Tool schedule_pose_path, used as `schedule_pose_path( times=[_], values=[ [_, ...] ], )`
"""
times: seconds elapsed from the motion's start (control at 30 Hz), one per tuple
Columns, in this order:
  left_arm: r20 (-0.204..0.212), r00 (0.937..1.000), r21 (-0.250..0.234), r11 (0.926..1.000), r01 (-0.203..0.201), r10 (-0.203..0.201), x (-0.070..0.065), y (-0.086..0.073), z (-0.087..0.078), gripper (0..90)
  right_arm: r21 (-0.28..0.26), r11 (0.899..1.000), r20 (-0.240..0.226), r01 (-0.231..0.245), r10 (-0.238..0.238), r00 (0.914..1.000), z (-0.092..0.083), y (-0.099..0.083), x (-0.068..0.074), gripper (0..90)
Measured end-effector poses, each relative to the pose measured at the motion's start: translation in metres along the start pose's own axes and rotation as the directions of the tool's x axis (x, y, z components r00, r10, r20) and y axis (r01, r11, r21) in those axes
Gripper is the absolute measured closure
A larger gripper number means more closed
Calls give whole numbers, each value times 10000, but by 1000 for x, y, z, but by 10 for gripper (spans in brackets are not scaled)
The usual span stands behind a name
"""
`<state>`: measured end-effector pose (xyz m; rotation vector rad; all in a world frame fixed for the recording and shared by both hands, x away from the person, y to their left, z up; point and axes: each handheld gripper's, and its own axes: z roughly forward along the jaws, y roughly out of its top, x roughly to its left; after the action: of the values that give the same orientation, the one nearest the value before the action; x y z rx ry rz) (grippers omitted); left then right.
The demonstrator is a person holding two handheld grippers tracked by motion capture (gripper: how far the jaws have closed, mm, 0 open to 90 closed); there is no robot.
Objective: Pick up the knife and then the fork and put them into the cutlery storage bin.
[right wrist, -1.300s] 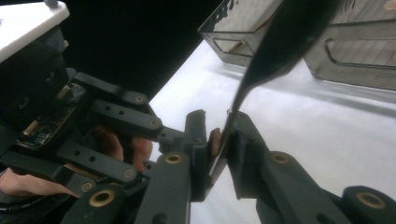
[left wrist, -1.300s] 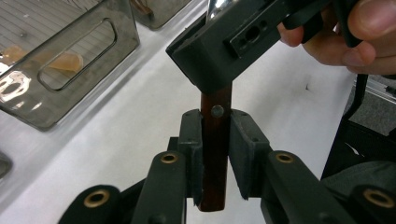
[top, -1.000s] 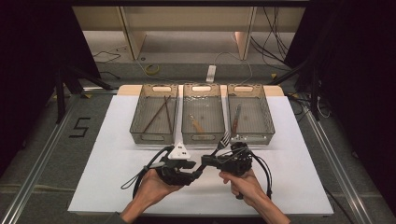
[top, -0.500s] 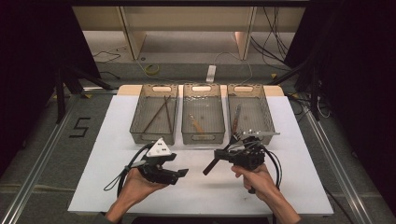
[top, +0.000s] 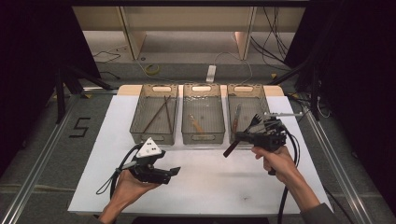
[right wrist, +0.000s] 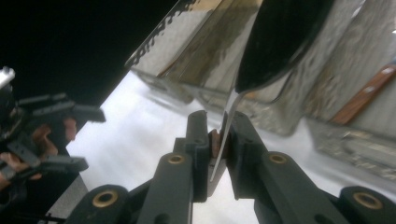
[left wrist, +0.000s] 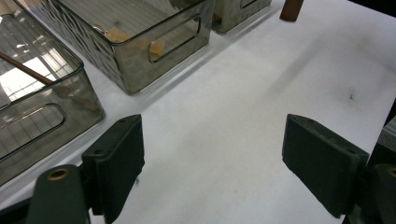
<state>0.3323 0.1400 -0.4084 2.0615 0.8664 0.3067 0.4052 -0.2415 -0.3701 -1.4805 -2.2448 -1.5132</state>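
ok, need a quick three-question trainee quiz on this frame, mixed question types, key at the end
1. True or false: the left gripper is holding something.
2. The right gripper is shut on a fork. Which bin is the fork nearest? A) left bin B) middle bin C) right bin
3. How many clear bins stand on the white table?

Key
1. False. Its jaws have just been opening and nothing is between them.
2. C
3. Three
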Motion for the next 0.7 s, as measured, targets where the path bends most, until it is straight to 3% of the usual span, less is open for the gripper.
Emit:
schedule_pose_path(
  times=[0.1, 0.2, 0.6, 0.7],
  values=[
    [-15, 10000, -171, 9998, 74, -74, 1, -1, -2, 184, 55, 10000, 243, -62, 61, 9997, -5, 16, -8, 804],
    [104, 9998, -236, 9995, 192, -189, 1, -2, -5, 172, 198, 9993, 138, -306, 303, 9994, -8, 31, -16, 804],
    [-107, 9996, -291, 9992, 257, -261, 2, -7, -11, 171, 626, 9970, 1108, -463, 392, 9931, -3, 73, -38, 804],
    [291, 9982, -471, 9975, 535, -522, 5, -9, -13, 171, 630, 9961, 1405, -619, 526, 9887, 0, 82, -45, 804]
  ],
)
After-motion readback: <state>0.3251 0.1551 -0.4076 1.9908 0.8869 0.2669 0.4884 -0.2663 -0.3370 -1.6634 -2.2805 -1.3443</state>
